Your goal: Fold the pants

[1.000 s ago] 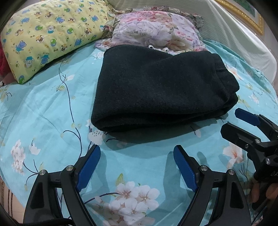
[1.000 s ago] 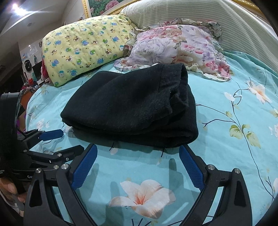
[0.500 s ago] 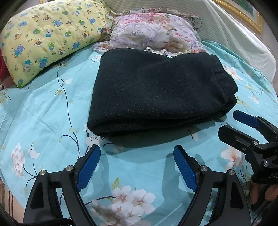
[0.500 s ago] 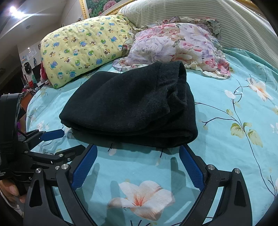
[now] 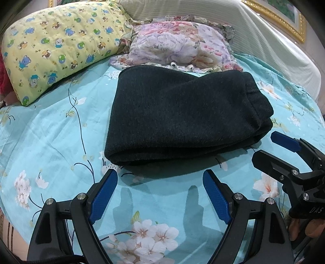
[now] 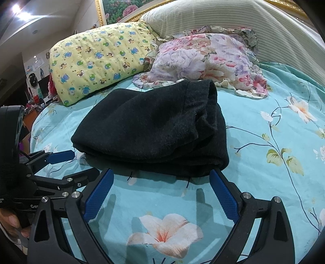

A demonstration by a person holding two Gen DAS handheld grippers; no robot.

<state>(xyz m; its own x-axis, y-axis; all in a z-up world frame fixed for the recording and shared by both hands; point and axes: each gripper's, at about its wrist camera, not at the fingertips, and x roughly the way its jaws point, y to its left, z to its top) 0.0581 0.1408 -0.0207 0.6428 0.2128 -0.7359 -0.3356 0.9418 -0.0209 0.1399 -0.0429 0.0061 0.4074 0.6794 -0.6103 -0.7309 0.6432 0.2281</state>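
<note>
We find the black pants [image 5: 182, 113] folded into a thick rectangular bundle, lying flat on the turquoise floral bedsheet [image 5: 50, 142] near the middle of the bed; the far edge of the bundle sits just in front of the floral pillow [image 5: 178, 46], with the yellow cartoon-print pillow [image 5: 59, 48] to its left. We note the left gripper [image 5: 160, 193] close to the sheet, just short of the near folded edge; its blue-padded fingers are spread wide apart and hold nothing. We note the right gripper [image 6: 161, 193] in the same attitude before the bundle's near right corner; its fingers are likewise spread wide, empty, and apart from the fabric. In the left wrist view the right gripper appears at the right edge, beside the bundle's layered end; a striped headboard cushion [image 6: 223, 18] stands behind the pillows.
</note>
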